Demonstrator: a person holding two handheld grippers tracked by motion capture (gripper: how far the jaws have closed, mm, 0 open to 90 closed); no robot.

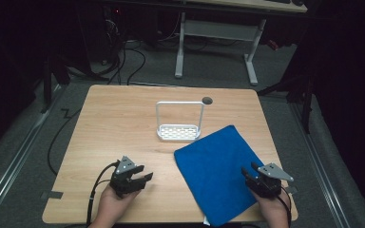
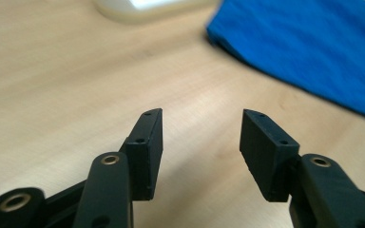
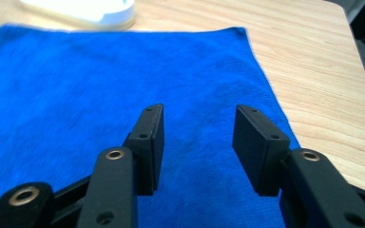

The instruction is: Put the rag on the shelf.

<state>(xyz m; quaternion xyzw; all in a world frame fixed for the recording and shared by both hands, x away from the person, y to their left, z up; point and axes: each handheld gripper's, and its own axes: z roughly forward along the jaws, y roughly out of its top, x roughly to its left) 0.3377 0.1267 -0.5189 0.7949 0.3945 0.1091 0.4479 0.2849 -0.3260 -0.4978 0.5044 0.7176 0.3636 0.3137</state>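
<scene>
A blue cloth [image 1: 216,168] lies flat on the right half of the wooden table [image 1: 119,118], one corner hanging over the near edge. My right gripper [image 1: 250,173] hovers over the cloth's right edge, open and empty; in the right gripper view its jaws [image 3: 198,142] stand apart above the blue cloth [image 3: 76,95]. My left gripper [image 1: 142,174] is open over bare wood at the near left, a short way left of the cloth. In the left gripper view its jaws [image 2: 201,137] hold nothing, and the blue cloth [image 2: 309,47] lies ahead to the right.
A white rack [image 1: 179,127] with a tall wire handle stands at the table's middle, just beyond the cloth's far corner. A small dark round hole [image 1: 207,100] sits behind it. Beyond the table stands a white desk frame [image 1: 216,35], with cables on the floor.
</scene>
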